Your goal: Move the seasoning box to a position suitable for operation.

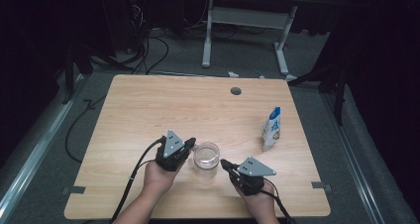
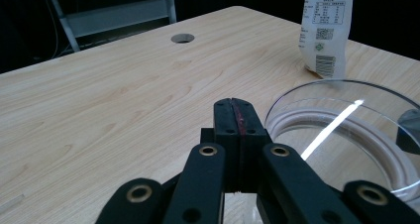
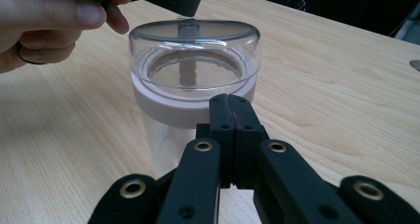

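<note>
High view: a clear round plastic jar (image 1: 206, 158) with a transparent lid stands between the left gripper (image 1: 189, 143) and right gripper (image 1: 225, 164), just off each tip. Left gripper view: jaws clenched together on nothing, the jar's lid just right of them, a white-and-blue pouch (image 2: 327, 28) beyond. Right gripper view: jaws pressed together, empty, the jar directly ahead.

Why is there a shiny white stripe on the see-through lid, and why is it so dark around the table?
In the left gripper view, the stripe is glare from a light reflecting off the clear lid. In the high view, light falls mostly on the table, leaving the floor and edges dim. In the right gripper view, the jar looks sharp.
</note>
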A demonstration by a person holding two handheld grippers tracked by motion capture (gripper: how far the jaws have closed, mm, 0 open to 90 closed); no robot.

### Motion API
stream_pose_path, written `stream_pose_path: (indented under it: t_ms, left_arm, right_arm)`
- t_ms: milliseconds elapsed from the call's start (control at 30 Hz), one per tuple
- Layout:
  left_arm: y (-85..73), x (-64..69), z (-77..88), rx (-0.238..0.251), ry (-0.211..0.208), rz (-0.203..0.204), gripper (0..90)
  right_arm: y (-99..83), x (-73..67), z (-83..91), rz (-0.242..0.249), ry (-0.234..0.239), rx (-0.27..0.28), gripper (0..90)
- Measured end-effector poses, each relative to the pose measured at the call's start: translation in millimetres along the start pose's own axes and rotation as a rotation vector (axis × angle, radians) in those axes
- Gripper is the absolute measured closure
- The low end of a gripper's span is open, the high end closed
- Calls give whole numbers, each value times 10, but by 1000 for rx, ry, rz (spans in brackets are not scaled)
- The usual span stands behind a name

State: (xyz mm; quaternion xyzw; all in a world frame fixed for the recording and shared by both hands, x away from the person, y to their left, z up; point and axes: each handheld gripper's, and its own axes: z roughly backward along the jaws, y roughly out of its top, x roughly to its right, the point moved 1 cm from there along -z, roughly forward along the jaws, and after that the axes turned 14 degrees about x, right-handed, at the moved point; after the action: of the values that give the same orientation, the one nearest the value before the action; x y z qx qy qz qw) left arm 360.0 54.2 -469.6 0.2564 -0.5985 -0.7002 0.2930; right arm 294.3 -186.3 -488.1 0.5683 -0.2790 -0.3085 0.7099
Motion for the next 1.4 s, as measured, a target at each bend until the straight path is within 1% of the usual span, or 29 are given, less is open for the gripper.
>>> stream_pose_path:
  t_ms: [367, 500, 933, 1100, 1167, 1233, 1300, 1333, 1400]
  left_arm:
    - [-3, 0, -5, -1, 2, 2, 900]
    - [-4, 1, -6, -1, 3, 2, 900]
    - [-6, 4, -5, 1, 5, 1, 900]
    - [-4, 1, 2, -2, 4, 4, 900]
    - [4, -2, 20, 3, 13, 9, 899]
    - [13, -23, 57, 11, 3, 13, 861]
    - [5, -50, 103, 12, 1, 31, 835]
    - [-5, -65, 134, 20, 2, 39, 822]
    - [-31, -85, 201, 26, 6, 48, 808]
  right_arm:
    - [2, -4, -1, -2, 0, 2, 897]
    - [18, -12, 1, 1, 4, 13, 896]
    - [39, -45, -29, 6, 10, 11, 896]
    - [50, -48, -28, 5, 14, 20, 895]
    - [56, -50, -24, 4, 12, 19, 895]
    - [62, -48, -20, 1, 15, 22, 896]
    - [58, -43, -24, -4, 15, 27, 896]
    - [56, -43, -27, -6, 16, 25, 897]
    - [51, -40, -35, -9, 15, 25, 899]
